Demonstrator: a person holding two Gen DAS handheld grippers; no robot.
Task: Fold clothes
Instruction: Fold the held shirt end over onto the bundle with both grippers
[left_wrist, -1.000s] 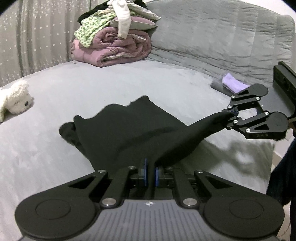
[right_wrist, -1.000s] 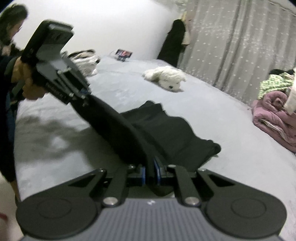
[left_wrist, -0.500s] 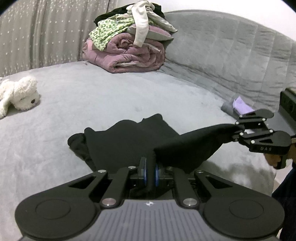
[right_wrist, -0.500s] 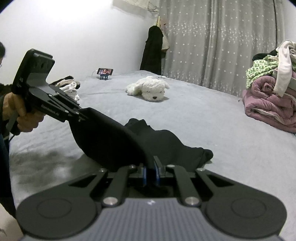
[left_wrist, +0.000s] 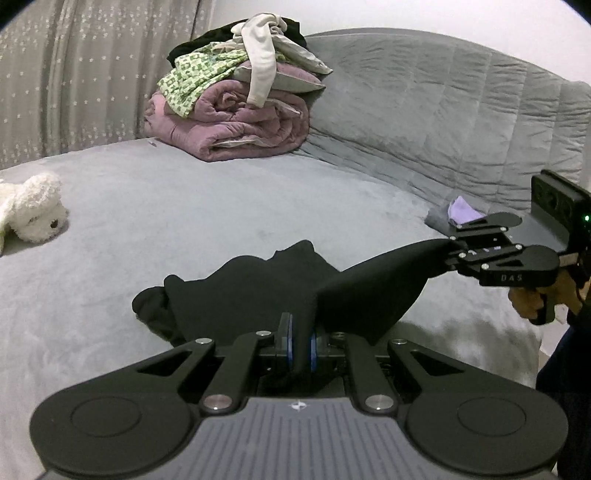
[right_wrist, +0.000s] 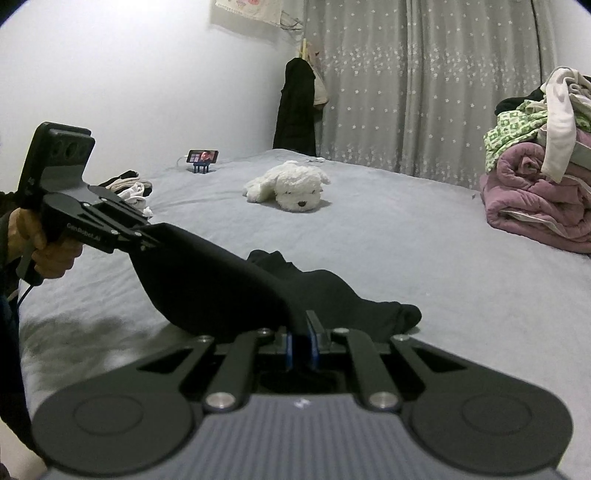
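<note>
- The bed (left_wrist: 155, 206), covered in a grey sheet, carries everything; a padded grey headboard (left_wrist: 461, 122) runs along its far side in the left wrist view.
- A curtain (right_wrist: 424, 92) with small white stars hangs behind the bed, and a dark coat (right_wrist: 295, 107) hangs at the curtain's edge beside the white wall.
- At the bed's far corner by the headboard sits a rolled mauve quilt (left_wrist: 236, 129) with a heap of clothes (left_wrist: 240, 66) on top: a green-patterned piece, a white one and a black one.
- A white plush dog (right_wrist: 291, 184) lies near the curtain-side edge of the bed.
- A phone on a small stand (right_wrist: 202, 159) is propped near the wall-side edge, with a small bundle of white and dark clothes (right_wrist: 129, 188) near it.
- A small grey and lilac folded cloth (left_wrist: 458, 214) lies by the headboard.
- The black garment (left_wrist: 251, 291) lies near the bed's near edge, its far part bunched on the sheet and its near edge lifted clear.
- The left gripper (left_wrist: 300, 347) has its jaws pressed together on 1 corner of the garment's lifted edge; its blue pads pinch the cloth between them.
- The right gripper (right_wrist: 300, 349) has its jaws pressed almost fully together on the other corner, with a thin fold of black cloth between the pads.
- The cloth spans in a sagging band between the 2 grippers, each held by a hand (right_wrist: 48, 254) at the bed's near edge.
</note>
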